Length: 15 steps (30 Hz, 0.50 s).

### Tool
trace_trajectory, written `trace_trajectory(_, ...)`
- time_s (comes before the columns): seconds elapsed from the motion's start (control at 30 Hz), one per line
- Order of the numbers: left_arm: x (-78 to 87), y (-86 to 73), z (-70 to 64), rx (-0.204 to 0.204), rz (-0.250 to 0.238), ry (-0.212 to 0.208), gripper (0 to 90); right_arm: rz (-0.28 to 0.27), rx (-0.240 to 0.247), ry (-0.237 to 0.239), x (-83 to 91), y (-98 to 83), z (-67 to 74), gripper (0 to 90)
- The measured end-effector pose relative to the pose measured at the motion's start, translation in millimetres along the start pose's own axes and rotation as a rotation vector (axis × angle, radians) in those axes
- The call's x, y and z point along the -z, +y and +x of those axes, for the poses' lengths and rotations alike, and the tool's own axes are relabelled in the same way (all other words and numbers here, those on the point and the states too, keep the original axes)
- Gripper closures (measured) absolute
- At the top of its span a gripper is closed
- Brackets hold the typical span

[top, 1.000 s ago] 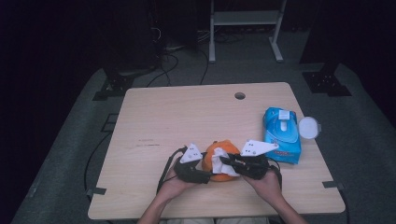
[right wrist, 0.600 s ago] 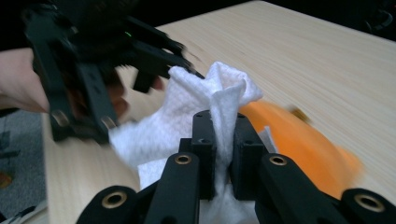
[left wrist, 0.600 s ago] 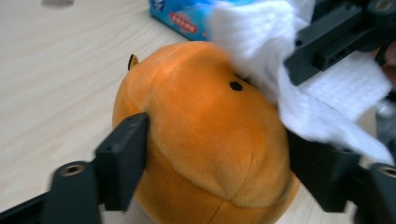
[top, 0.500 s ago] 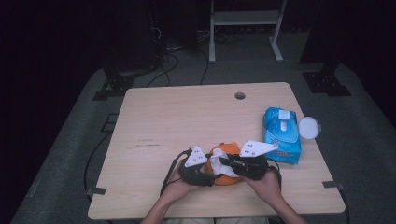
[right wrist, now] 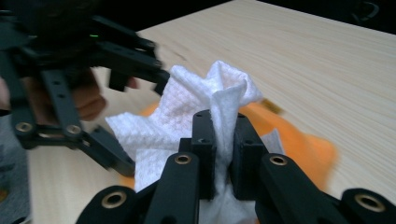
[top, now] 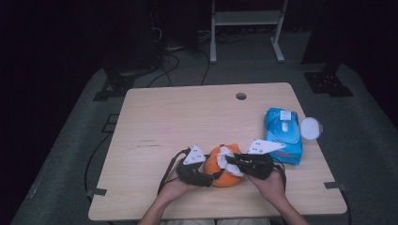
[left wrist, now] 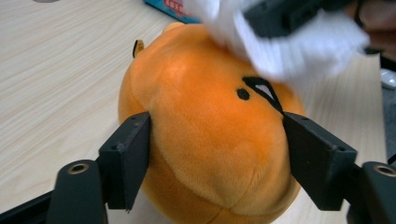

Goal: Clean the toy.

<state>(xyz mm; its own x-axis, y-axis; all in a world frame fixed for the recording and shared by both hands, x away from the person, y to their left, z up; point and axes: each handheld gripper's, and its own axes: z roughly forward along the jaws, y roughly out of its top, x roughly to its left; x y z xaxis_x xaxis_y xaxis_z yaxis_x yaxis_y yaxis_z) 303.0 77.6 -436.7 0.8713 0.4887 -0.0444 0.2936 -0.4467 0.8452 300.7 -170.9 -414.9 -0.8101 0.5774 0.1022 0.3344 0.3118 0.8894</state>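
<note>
Left gripper (left wrist: 217,154) bracing round orange plush toy (left wrist: 210,140), jaws just easing wider; right gripper (right wrist: 223,140) clamping white paper tissue (right wrist: 187,116), wiping toy's top.

No legible text; print on blue pack (top: 283,135) too blurred.

One plush toy (top: 226,171), one wipe (top: 227,158) (white), one packet (top: 283,136).

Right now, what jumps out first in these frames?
The orange plush toy at the table's near edge, sitting between the left gripper's jaws. Next, the white wipe pinched in the right gripper and pressed onto the toy's top. Off to the right sits a blue wipes pack with its round lid open.
</note>
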Motion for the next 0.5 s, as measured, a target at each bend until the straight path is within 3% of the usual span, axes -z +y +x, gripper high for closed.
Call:
trace_trajectory(0.07,1.4,-0.8,2.5,0.014,-0.003,-0.006,27.3,0.003,-0.024,-0.028,4.1,-3.7,-7.5,81.2)
trace_trajectory(0.13,2.3,1.3,2.7,0.028,-0.038,-0.009,21.8,0.004,-0.043,-0.041,7.6,-8.1,-11.6,81.2)
trace_trajectory(0.23,1.6,6.2,-1.3,0.018,-0.068,0.01,16.5,-0.003,-0.036,-0.025,6.7,-8.2,-4.7,81.1)
trace_trajectory(0.3,0.7,4.7,-2.5,-0.013,-0.048,0.03,19.8,-0.012,-0.021,0.009,3.8,-6.3,1.7,81.0)
trace_trajectory(0.37,1.9,1.8,0.4,-0.006,-0.035,0.021,25.5,-0.005,0.001,0.012,2.7,-5.2,4.5,81.0)
trace_trajectory(0.5,5.7,-3.3,6.4,0.019,-0.029,0.013,28.5,0.001,-0.041,-0.013,6.4,-10.9,-7.4,81.1)
